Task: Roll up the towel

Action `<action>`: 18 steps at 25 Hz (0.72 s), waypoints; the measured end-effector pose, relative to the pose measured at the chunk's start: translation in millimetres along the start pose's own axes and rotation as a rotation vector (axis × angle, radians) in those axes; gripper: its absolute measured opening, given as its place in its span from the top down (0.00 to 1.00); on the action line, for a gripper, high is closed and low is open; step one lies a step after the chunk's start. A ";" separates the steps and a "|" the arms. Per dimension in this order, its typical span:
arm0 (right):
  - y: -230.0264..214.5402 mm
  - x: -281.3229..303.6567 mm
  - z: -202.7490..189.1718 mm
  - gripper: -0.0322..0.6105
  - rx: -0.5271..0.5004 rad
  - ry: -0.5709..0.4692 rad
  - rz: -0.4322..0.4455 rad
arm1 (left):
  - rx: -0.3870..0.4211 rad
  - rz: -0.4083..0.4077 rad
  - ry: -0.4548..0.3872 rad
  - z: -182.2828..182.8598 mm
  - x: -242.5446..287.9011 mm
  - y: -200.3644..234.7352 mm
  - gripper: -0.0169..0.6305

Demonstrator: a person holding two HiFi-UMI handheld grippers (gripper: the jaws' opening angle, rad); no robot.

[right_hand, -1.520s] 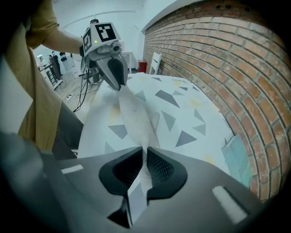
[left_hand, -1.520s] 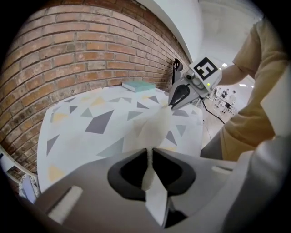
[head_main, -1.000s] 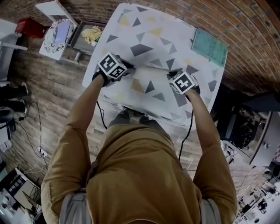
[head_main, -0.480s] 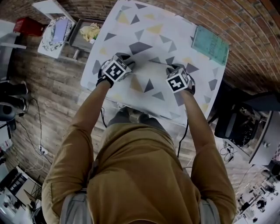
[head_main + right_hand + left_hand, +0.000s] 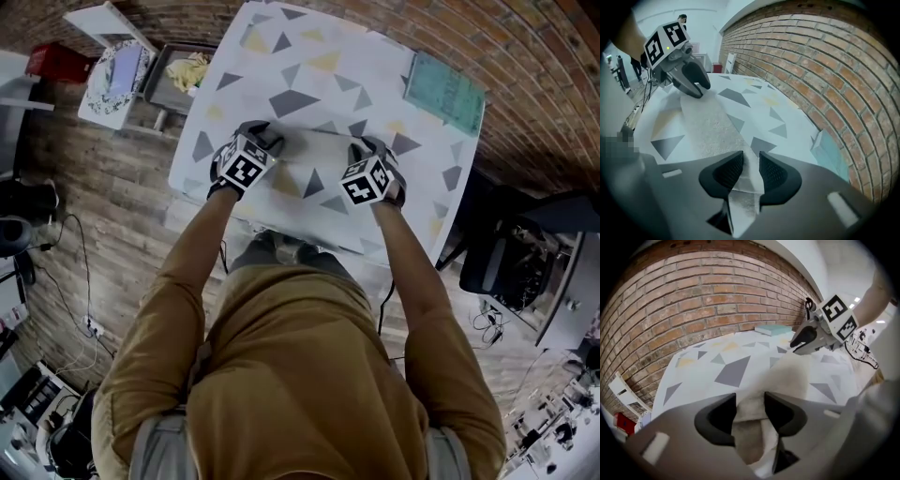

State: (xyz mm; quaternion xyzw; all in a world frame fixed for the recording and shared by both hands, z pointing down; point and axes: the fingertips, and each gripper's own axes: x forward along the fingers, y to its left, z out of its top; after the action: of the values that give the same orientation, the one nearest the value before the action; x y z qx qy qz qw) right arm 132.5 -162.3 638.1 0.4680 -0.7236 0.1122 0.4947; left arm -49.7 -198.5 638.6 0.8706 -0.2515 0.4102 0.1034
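- Step in hand: an early turn of the roll, by my reading. Each gripper has one end of the same edge of the towel [image 5: 314, 159], and there is no real bulk of roll to be seen.
- Left gripper [image 5: 750, 408]: the jaws have just been opening and stand apart, with the cloth lying slack between them.
- Right gripper [image 5: 751, 169]: the jaws have just been opening too, but only to a narrow gap. A creased fold sits between them and seems to touch both pads, though the wide-angle view makes this hard to be sure of.
- Next move: let the edge drop, take a fresh hold of the turned part, and bring both ends over together so the roll stays straight.
- The towel: plain, pale beige, soft and thin. It lies flat in the middle of the table [image 5: 234, 56], on its triangle-patterned top and towards the person's side.
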 end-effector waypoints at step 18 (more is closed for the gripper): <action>-12.8 -35.6 -17.7 0.79 0.107 -0.076 -0.083 | -0.130 0.063 -0.090 0.6 -21.8 10.9 0.59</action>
State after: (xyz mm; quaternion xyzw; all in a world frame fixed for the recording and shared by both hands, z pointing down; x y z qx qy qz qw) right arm 155.9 -138.0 613.6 0.5275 -0.7148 0.1123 0.4452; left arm -66.7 -200.3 621.3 0.8712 -0.3094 0.3565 0.1353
